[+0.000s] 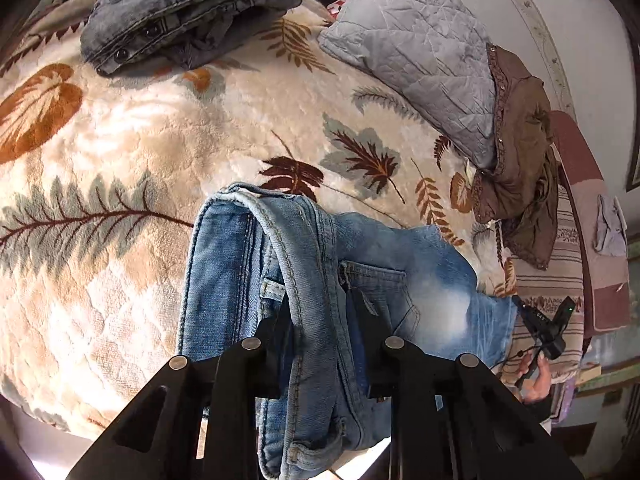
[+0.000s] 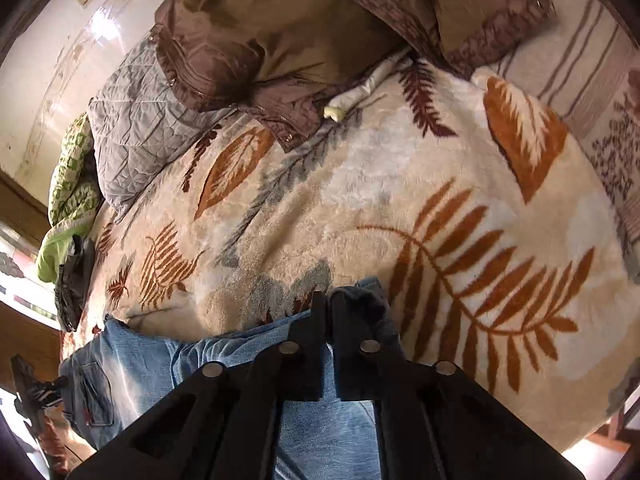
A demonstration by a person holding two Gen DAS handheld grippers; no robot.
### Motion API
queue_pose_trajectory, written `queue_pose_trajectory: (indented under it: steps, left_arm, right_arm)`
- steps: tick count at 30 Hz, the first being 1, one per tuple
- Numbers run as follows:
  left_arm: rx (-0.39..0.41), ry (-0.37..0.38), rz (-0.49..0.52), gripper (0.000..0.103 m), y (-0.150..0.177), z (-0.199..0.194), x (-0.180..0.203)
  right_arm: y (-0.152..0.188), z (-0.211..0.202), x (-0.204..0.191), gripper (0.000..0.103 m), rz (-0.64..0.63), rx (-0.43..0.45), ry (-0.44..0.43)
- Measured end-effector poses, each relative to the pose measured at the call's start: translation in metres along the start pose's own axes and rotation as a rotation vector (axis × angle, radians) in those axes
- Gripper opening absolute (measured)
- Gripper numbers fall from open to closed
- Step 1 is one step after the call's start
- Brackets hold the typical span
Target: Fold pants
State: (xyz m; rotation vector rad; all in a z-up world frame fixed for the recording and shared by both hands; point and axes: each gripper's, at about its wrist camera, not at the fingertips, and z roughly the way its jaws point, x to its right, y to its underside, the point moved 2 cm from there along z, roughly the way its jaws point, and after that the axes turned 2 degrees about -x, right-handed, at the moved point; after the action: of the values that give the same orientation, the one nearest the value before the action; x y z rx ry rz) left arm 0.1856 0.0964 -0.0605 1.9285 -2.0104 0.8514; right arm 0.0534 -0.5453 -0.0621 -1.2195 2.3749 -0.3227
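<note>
Pinching light blue denim pants (image 1: pixel 304 264) near the bed edge, both left hand-held gripper (image 1: pixel 320 300) and right hand-held gripper (image 2: pixel 327 312) clamped on fabric

One light-blue jeans (image 1: pixel 248 264) at left gripper; one grey denim garment (image 1: pixel 180 12), one quilted pillow (image 1: pixel 420 48), one brown jacket (image 1: pixel 520 168) ahead.

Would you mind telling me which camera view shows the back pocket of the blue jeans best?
The left wrist view: the back pocket lies near the centre, stitching clear, just past the left gripper. The right wrist view shows the pocket only small and distorted at its lower left edge.
</note>
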Motion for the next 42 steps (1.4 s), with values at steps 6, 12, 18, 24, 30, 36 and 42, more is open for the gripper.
queue_pose_trajectory:
  steps: [6,12,18,24,30,36,42]
  left_arm:
    - [-0.095,-0.137,-0.07,0.02,0.01,0.048,-0.029]
    - [-0.024,-0.036,-0.071,0.02,0.006,0.012,-0.037]
    - [-0.007,-0.036,-0.066,0.045,-0.003,0.004,-0.034]
    - [-0.053,0.018,-0.142,0.045,-0.012,0.032,-0.045]
    - [-0.051,0.053,-0.113,0.041,-0.012,0.037,-0.043]
    - [-0.001,-0.001,-0.059,0.035,-0.015,0.037,-0.036]
    - [-0.052,0.0,-0.127,0.032,-0.012,0.044,-0.049]
  right_arm:
    - [0.012,0.048,0.047,0.003,0.116,-0.131,0.114]
    - [0.001,0.0,0.022,0.016,0.104,0.001,0.142]
    - [0.003,0.022,-0.125,0.051,-0.107,-0.119,-0.252]
    - [0.025,0.112,-0.267,0.055,-0.301,-0.331,-0.343]
    - [0.06,0.161,-0.325,0.034,-0.535,-0.425,-0.209]
    - [0.045,0.148,-0.339,0.001,-0.59,-0.301,-0.163]
    - [0.052,0.174,-0.335,0.002,-0.58,-0.299,-0.072]
